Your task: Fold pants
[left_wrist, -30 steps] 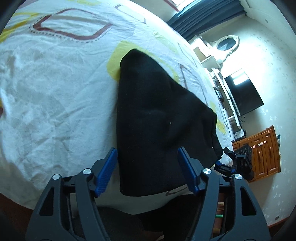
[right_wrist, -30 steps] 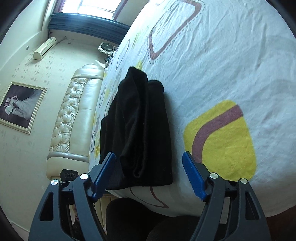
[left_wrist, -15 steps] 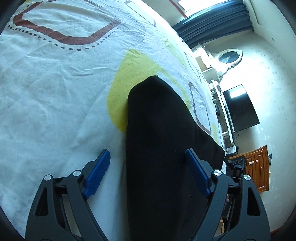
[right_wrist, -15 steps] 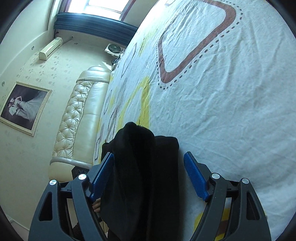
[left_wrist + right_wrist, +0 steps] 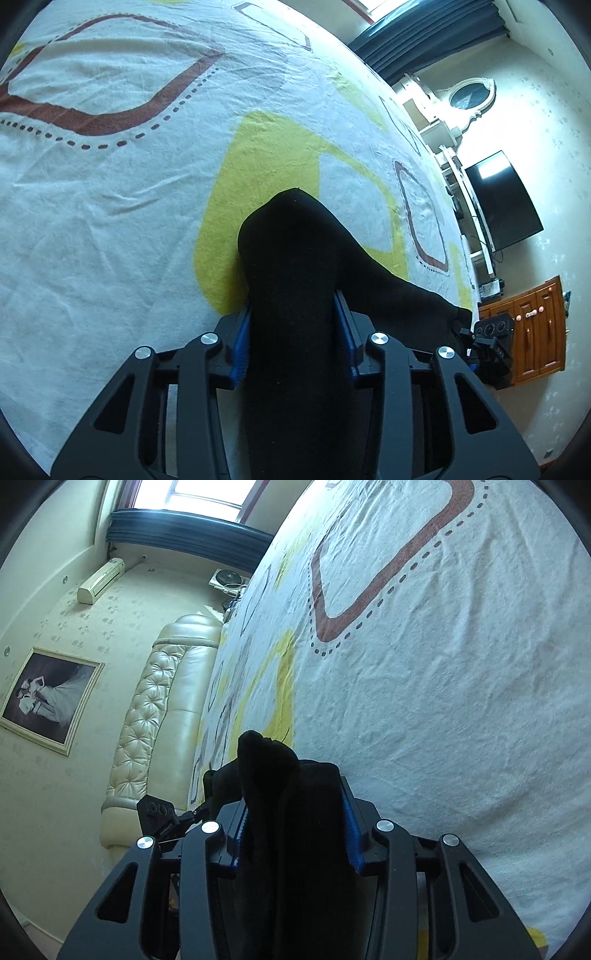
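Now, the rundown as it stands:
Left tongs (image 5: 293, 332): both blue pads pressed in on the black pants (image 5: 295, 266), fabric bunched thick between them, grip closed down as far as the cloth lets it.
Right tongs (image 5: 293, 812): same story, blue pads squeezing another bunch of the pants (image 5: 280, 775), closed tight on the cloth.
Pants: dark and folded over, humped up ahead of the left tongs, one part trailing off to the right toward the bed's edge; a rounded end pokes up past the right tongs.
Bed (image 5: 110, 221): white sheet with yellow patches and brown looping lines, wrinkled; the pants lie over a yellow patch.
Other gripper: seen at the right edge of the left view (image 5: 491, 343), and at lower left in the right view (image 5: 162, 816).
Room: padded cream headboard (image 5: 155, 720), framed photo (image 5: 48, 698), dark television (image 5: 502, 199), wooden cabinet (image 5: 535, 325).
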Demonstrator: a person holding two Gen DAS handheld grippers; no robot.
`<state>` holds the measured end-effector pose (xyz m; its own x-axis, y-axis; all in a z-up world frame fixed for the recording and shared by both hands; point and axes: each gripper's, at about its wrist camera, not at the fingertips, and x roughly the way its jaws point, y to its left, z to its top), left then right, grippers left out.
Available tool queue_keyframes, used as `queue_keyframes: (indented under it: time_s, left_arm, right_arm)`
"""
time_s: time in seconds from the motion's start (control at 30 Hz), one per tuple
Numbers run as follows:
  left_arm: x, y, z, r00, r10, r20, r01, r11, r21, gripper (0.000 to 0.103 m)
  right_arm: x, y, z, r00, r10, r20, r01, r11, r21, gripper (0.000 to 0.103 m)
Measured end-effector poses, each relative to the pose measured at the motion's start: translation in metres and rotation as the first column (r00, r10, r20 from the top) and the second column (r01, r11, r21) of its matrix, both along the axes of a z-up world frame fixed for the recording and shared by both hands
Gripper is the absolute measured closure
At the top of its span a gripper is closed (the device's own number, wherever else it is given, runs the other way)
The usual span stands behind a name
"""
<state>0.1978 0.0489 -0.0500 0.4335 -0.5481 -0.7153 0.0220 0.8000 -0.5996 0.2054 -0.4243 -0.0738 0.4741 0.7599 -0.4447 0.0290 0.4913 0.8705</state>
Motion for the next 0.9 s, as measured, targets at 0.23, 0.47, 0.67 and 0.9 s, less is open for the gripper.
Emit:
queue_keyframes:
  time_s: [0.23,0.47,0.67,0.9]
  left_arm:
    - [0.003,0.001,0.006,1.000,0.015,0.002,-0.015,0.999,0.050,0.069]
    - [0.010,0.010,0.007,1.000,0.028,0.000,-0.028,0.998,0.058,0.070]
    - [0.014,0.020,0.007,0.999,0.044,0.001,-0.044,0.997,0.066,0.070]
    - [0.019,0.029,0.005,0.998,0.057,-0.002,-0.057,0.996,0.063,0.070]
  right_arm:
    - [-0.001,0.005,0.002,1.000,-0.028,0.002,0.028,1.000,0.007,0.062]
    - [0.005,0.019,0.003,0.999,-0.034,-0.004,0.034,0.999,0.013,0.062]
    - [0.009,0.028,0.002,1.000,-0.029,-0.004,0.029,0.999,0.022,0.062]
    - [0.010,0.038,-0.001,0.999,-0.038,0.001,0.038,0.999,0.025,0.062]
